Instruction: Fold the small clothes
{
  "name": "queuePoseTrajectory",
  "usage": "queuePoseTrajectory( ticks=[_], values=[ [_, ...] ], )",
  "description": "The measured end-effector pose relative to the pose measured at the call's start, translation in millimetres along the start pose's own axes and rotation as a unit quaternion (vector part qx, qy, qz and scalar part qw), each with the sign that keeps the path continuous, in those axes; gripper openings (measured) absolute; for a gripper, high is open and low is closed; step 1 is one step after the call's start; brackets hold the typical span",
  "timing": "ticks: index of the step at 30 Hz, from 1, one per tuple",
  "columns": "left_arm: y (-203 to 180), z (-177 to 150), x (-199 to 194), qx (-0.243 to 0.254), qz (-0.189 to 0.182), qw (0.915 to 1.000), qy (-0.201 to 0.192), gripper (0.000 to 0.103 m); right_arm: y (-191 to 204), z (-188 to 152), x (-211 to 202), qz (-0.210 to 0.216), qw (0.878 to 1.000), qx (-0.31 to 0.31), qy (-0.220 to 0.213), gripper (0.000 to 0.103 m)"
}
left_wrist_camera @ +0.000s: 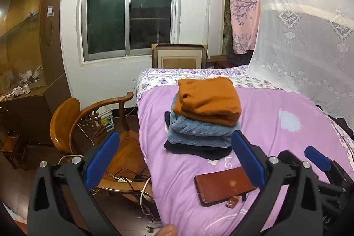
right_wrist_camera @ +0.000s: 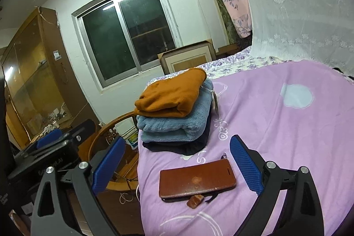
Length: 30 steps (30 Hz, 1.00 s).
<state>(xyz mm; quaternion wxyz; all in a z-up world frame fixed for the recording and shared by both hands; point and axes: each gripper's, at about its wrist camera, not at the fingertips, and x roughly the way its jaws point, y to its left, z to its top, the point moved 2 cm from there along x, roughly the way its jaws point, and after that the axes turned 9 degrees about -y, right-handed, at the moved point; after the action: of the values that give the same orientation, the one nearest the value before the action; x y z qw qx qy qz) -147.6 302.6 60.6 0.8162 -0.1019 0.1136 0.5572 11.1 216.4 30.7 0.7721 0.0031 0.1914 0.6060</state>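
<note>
On the purple bed (left_wrist_camera: 276,107), three folded garments sit stacked: an orange sweater (left_wrist_camera: 209,100) over a blue fleece (left_wrist_camera: 199,131) and a dark piece (left_wrist_camera: 199,149), at 12 o'clock from a brown phone case (right_wrist_camera: 197,180). Left gripper (left_wrist_camera: 174,160) and right gripper (right_wrist_camera: 177,164) hover wide apart, holding nothing.

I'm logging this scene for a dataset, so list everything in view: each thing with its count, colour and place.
Folded clothes: three stacked, orange on light blue on dark navy, near the bed's left edge.
Phone case: one, brown, on the blanket in front of the stack.
Blanket: one, lilac, covering the bed.
Lace net: one, white, hanging at right.
Pink cloth: one, floral, hanging by the far wall.
Chair: one, wooden, left of the bed.
Cabinet: one, brown, far left.
Window: one, dark.
Left tool: open, blue pads.
Right tool: open, blue pads.
</note>
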Motion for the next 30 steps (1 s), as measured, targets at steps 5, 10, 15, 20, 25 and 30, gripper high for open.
queuePoseTrajectory(
  ticks=[5,10,15,20,25,30],
  values=[
    [-2,2,-18,-0.006,0.000,1.0000,-0.007,0.098,3,2,-16,-0.002,1.000,-0.006,-0.011,0.097],
    [-5,0,-21,-0.016,0.000,0.9999,0.001,0.098,3,7,-26,-0.006,1.000,-0.011,-0.021,0.097],
    [-5,-4,-16,-0.023,0.004,0.9997,0.006,0.099,1,4,-23,-0.019,0.999,-0.016,-0.020,0.097],
    [-2,-12,-3,-0.035,0.004,0.9989,0.031,0.099,1,0,-17,-0.034,0.999,-0.024,-0.017,0.099],
    [2,-20,0,-0.051,0.002,0.9981,0.033,0.099,0,-3,-14,-0.033,0.999,-0.020,-0.013,0.099],
    [1,-18,-4,-0.050,0.011,0.9986,0.010,0.099,-1,-3,-14,-0.032,0.999,-0.016,-0.013,0.099]
  ],
)
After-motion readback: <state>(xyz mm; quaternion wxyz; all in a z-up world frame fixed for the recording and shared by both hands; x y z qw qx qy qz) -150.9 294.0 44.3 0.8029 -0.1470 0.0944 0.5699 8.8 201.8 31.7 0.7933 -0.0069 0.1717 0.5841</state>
